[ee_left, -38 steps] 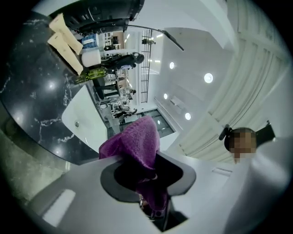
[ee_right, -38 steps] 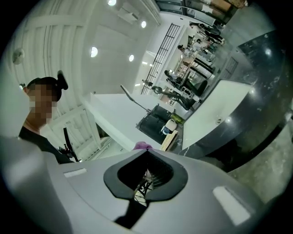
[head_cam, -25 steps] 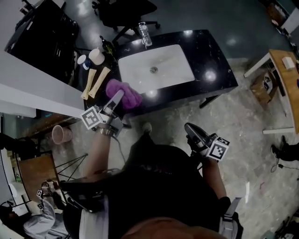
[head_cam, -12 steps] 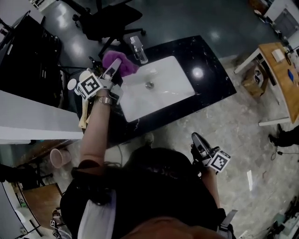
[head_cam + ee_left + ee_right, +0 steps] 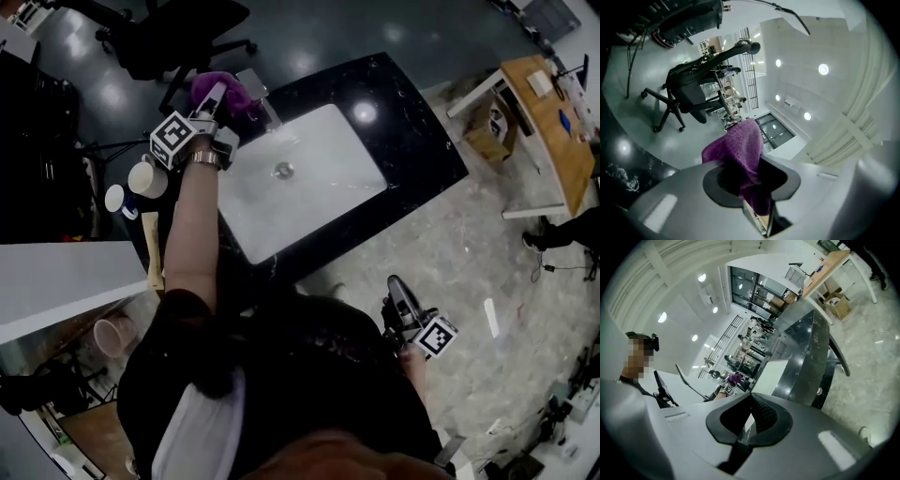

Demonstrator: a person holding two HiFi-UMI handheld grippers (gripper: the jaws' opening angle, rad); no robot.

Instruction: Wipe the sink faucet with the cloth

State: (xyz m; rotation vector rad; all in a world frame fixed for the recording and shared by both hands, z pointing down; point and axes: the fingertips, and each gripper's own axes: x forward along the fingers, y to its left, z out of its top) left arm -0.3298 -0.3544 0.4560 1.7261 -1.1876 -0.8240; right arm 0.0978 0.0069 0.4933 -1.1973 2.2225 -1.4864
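cloth (image 5: 232,94): soft, light, floppy, likely best pinched at a bunched fold | left gripper (image 5: 217,97): clamped on cloth, upper left by faucet (image 5: 266,106) | right gripper (image 5: 397,292): closed, empty, lower right

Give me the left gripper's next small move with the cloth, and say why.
Probably press the purple cloth against the faucet and begin rubbing along it. The left gripper is shut on the cloth and sits right beside the faucet at the far edge of the sink; contact is not clear from the head view.
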